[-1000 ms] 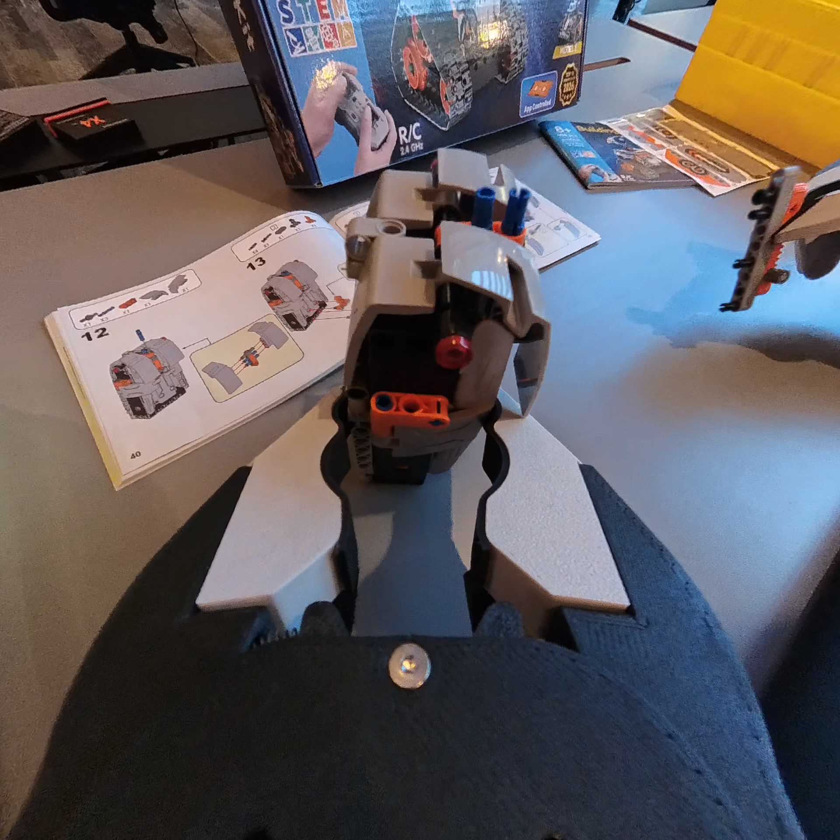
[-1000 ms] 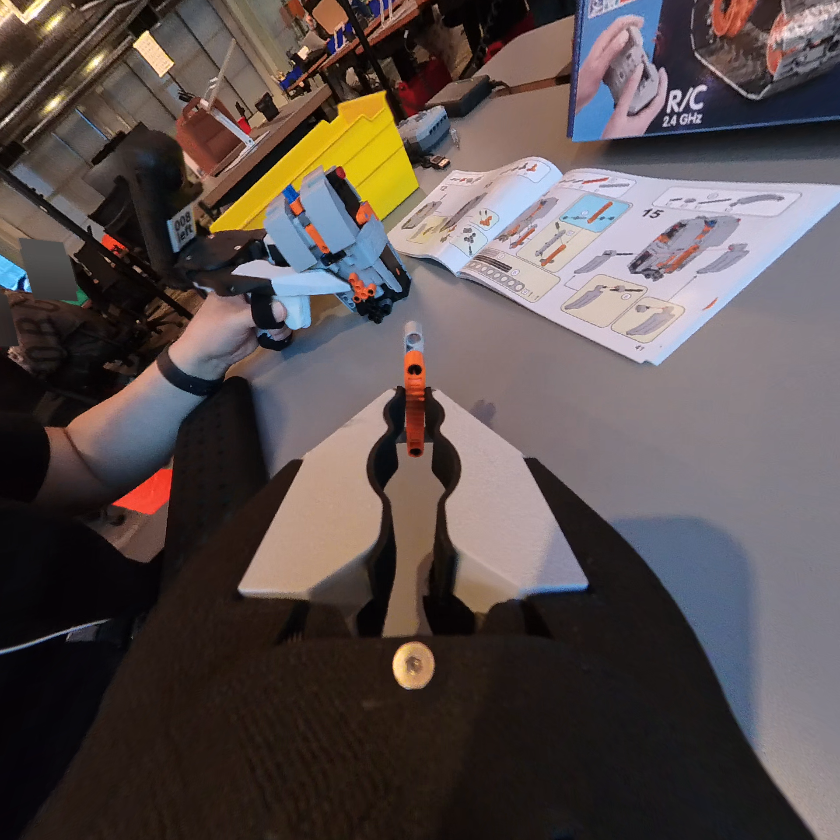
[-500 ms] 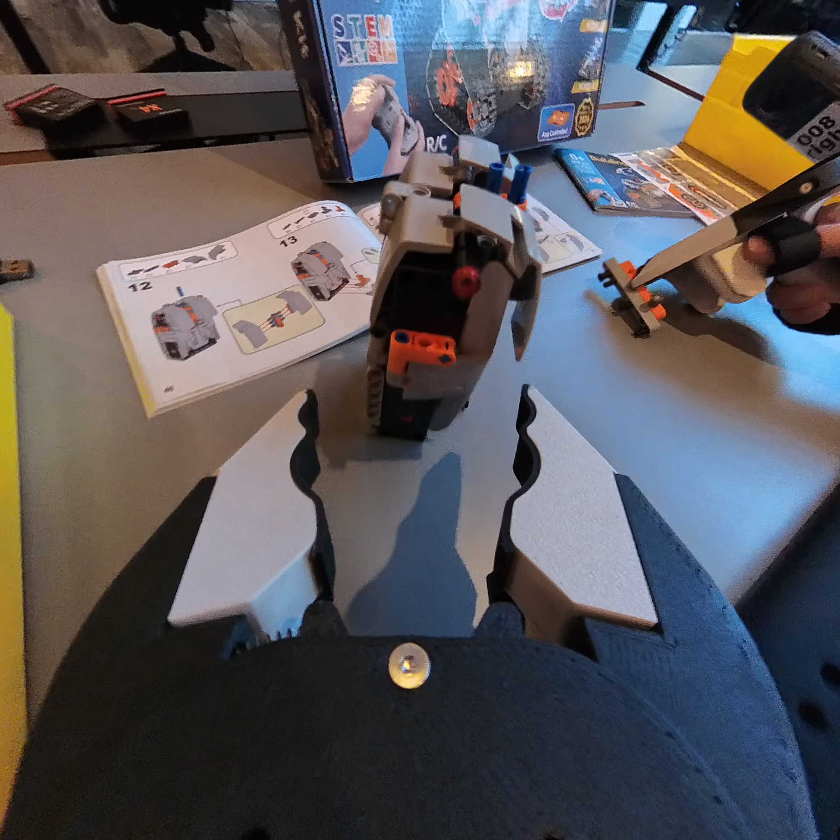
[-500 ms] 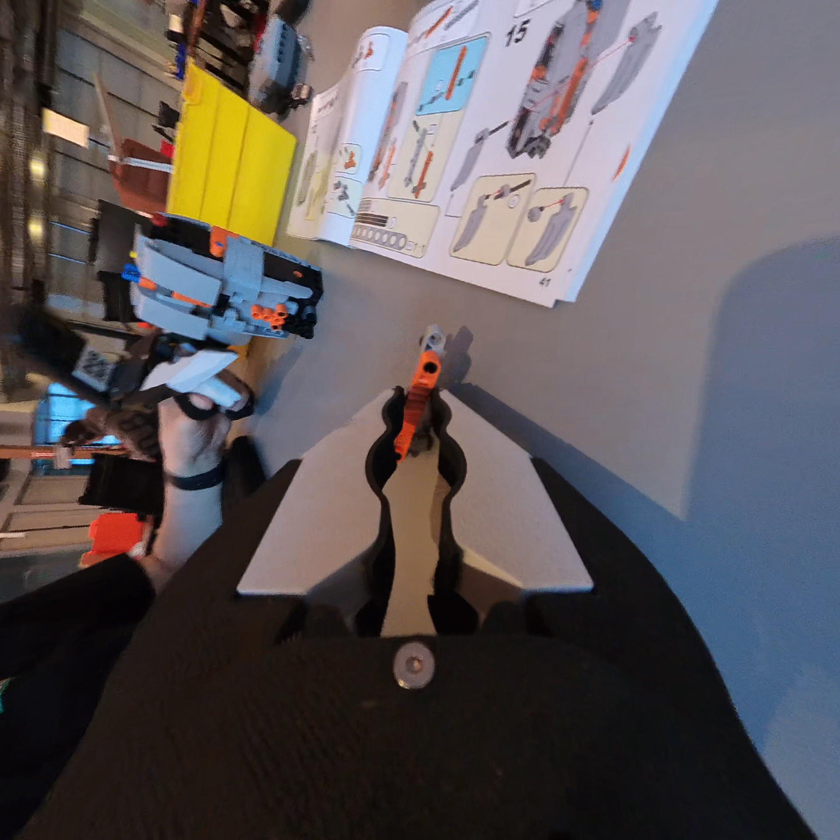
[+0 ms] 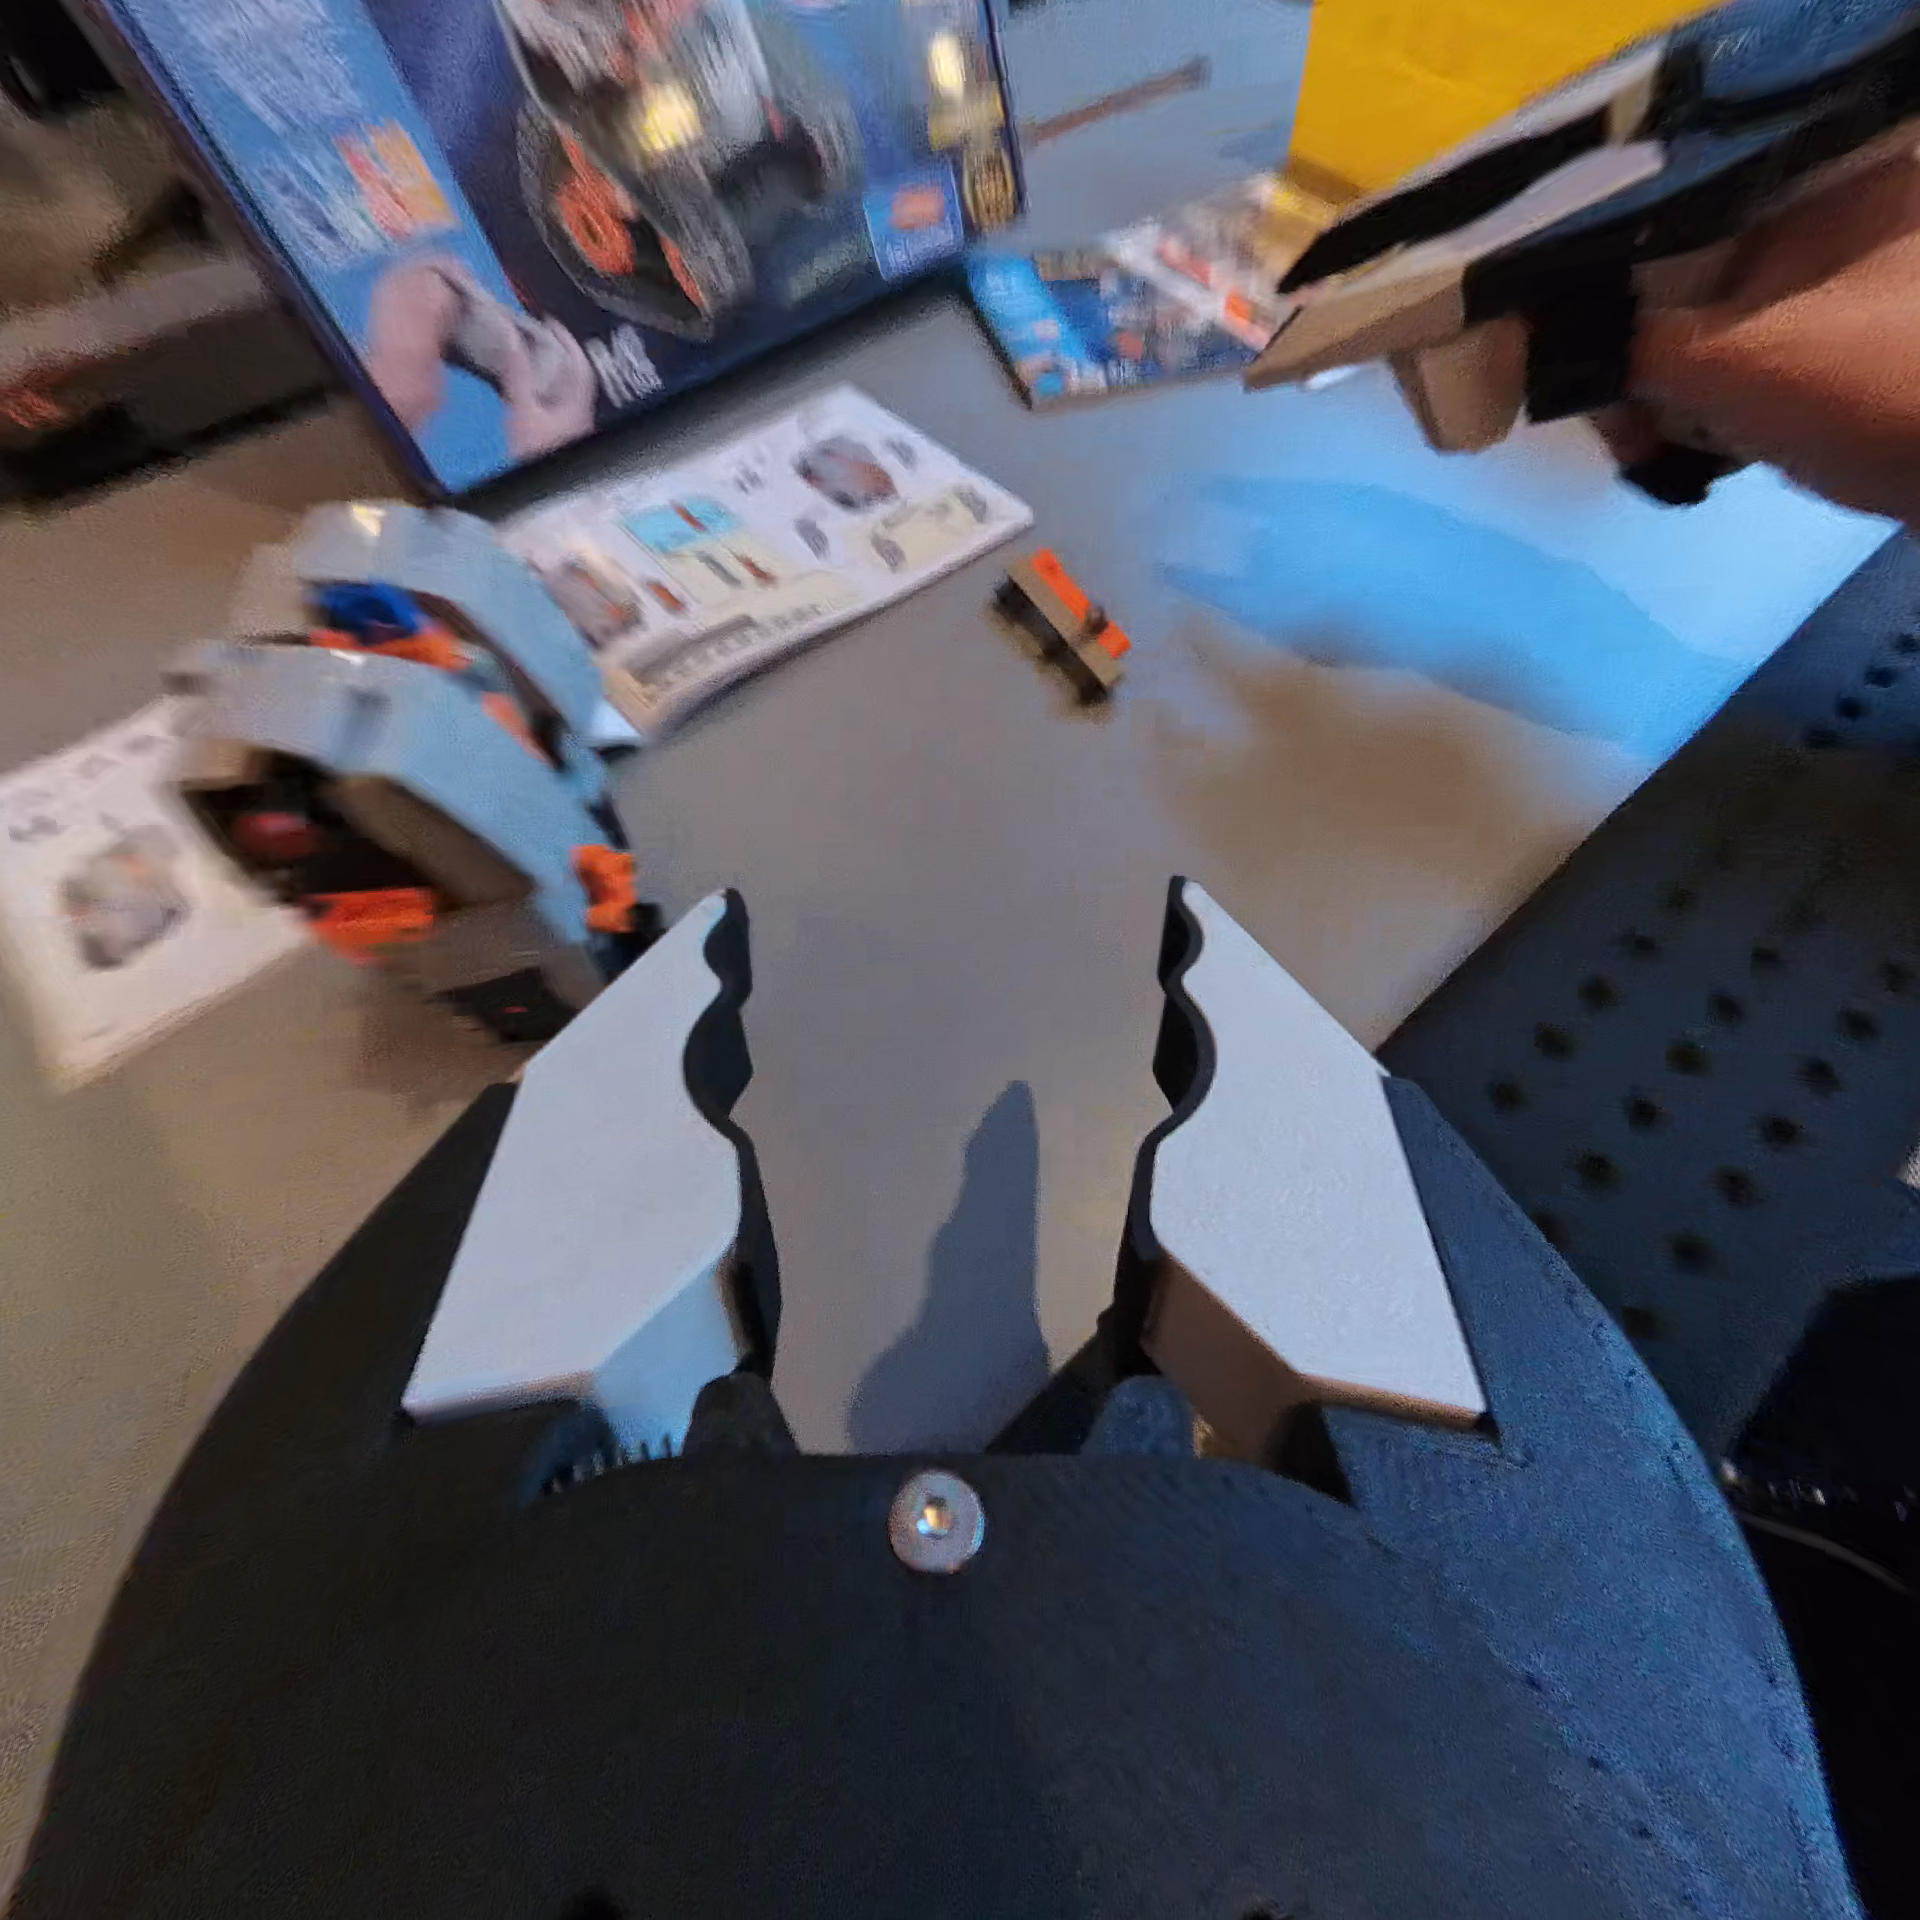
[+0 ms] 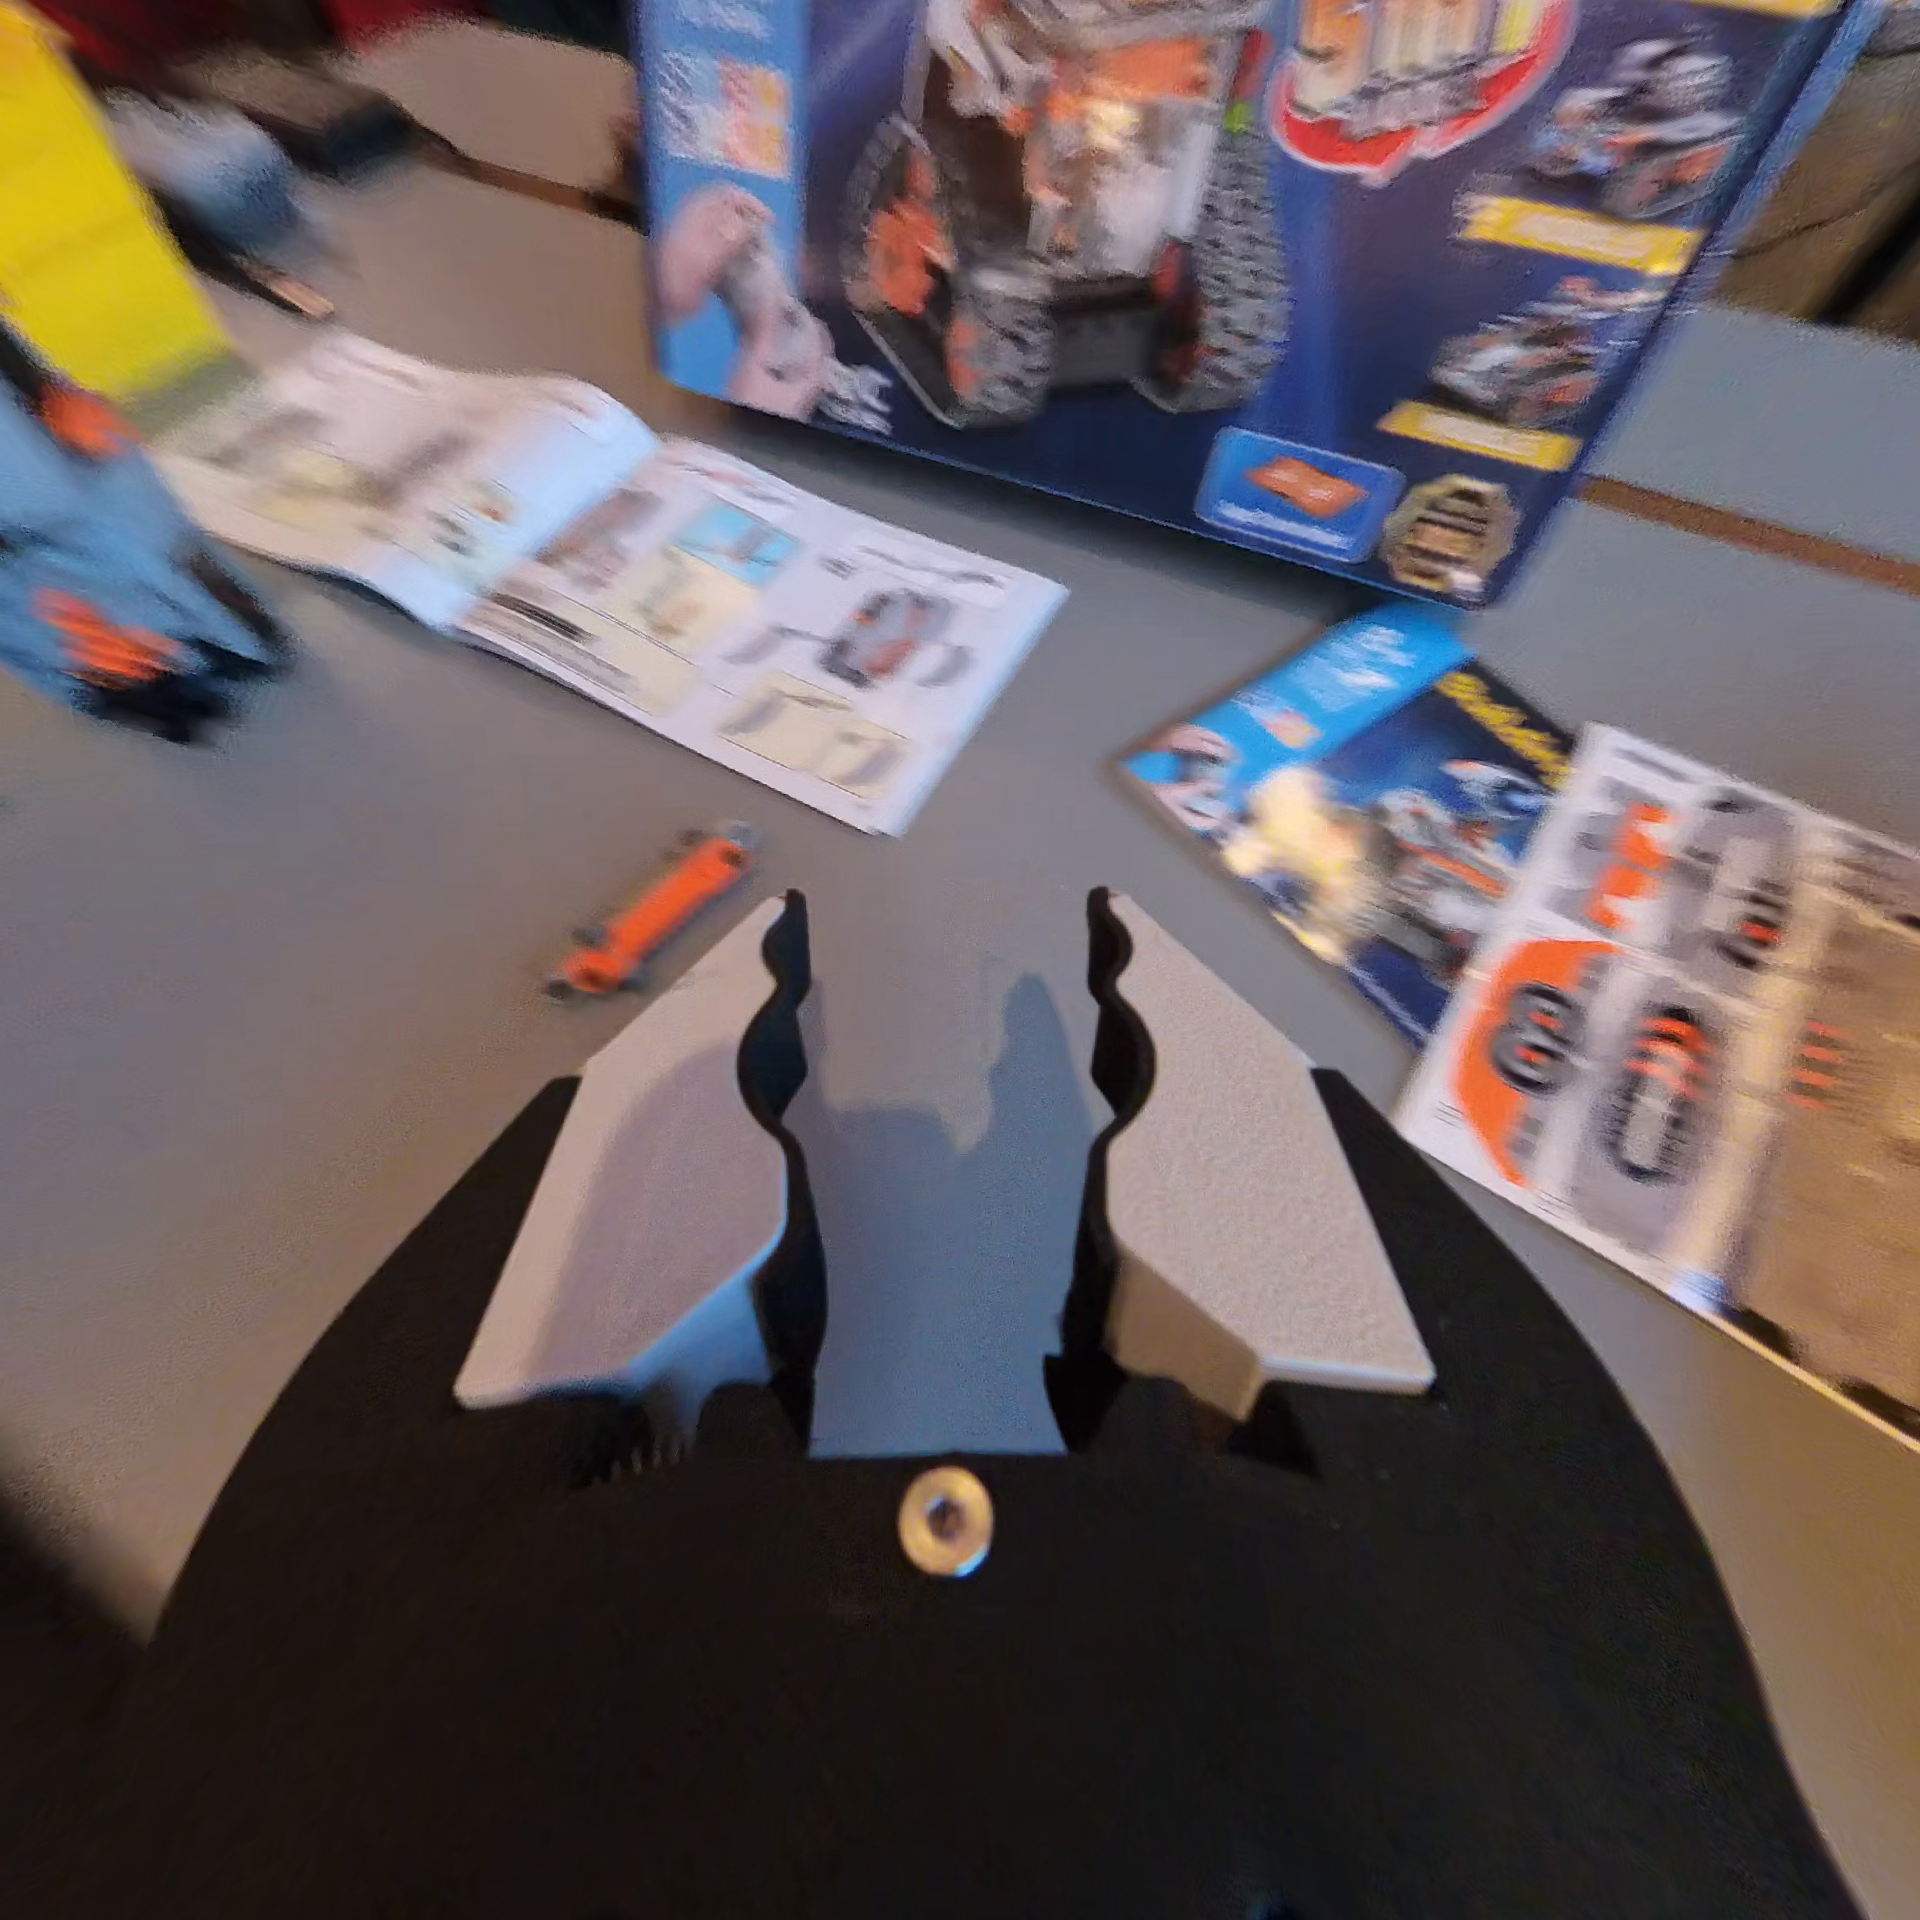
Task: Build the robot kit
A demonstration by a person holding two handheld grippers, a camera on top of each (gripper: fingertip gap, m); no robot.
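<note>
**Desk:** What does the left gripper [image 5: 954, 894] carry?

**Me:** Nothing. Its jaws stand wide apart over the bare grey surface [image 5: 935, 790], with only their shadow between them. The nearest thing is the grey-and-orange brick model [image 5: 416, 769], just beside my left fingertip. The blur hides whether they touch.

**Desk:** And the right gripper [image 6: 945, 896]?

**Me:** Empty too, with its jaws parted. A small orange-and-grey piece [image 6: 655, 925] lies flat on the surface just off its left fingertip, outside the gap. In the left wrist view, the same piece sits alone, well ahead of my left jaws, with nothing lying between.

**Desk:** What surrounds them?

**Me:** An open instruction booklet [image 6: 675, 592] lies beyond the piece, and the blue kit box [image 6: 1143, 260] stands upright behind it. Two printed leaflets [image 6: 1455, 852] overlap to the right. A yellow bin [image 5: 1455, 83] sits at the far edge, and a black perforated panel [image 5: 1714, 1039] borders the surface on the right. My right hand [image 5: 1787, 343] hangs high over that side, clear of everything.
</note>
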